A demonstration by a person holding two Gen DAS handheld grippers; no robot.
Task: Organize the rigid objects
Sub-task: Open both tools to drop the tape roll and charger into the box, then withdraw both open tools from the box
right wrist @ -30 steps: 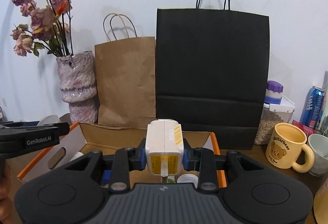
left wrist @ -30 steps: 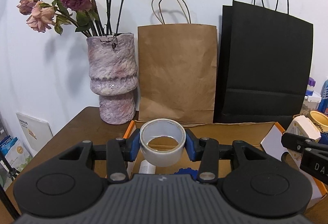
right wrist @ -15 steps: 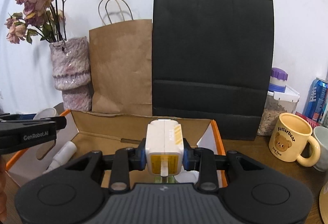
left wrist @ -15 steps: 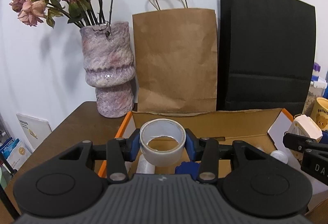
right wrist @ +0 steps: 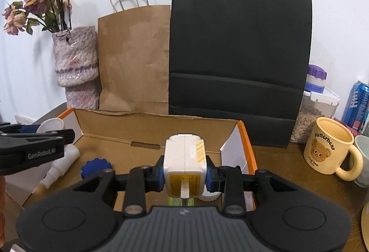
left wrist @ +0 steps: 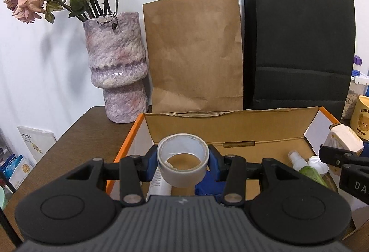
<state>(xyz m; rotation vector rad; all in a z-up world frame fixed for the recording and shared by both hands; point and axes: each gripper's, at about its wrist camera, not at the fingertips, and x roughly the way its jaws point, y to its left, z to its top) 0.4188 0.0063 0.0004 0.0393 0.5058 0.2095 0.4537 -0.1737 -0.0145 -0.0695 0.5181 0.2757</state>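
Observation:
My left gripper is shut on a grey tape roll and holds it above the left end of an open cardboard box with orange edges. My right gripper is shut on a white and yellow charger block above the right end of the same box. Inside the box lie a white bottle, a blue cap and a green spray bottle. The right gripper and its block show at the right of the left wrist view.
A purple vase with dried roses, a brown paper bag and a black paper bag stand behind the box by the wall. A yellow bear mug, a seed jar and a blue can stand to the right.
Both grippers have moved forward and down over the box while keeping their objects. More of the box's inside and contents now shows.

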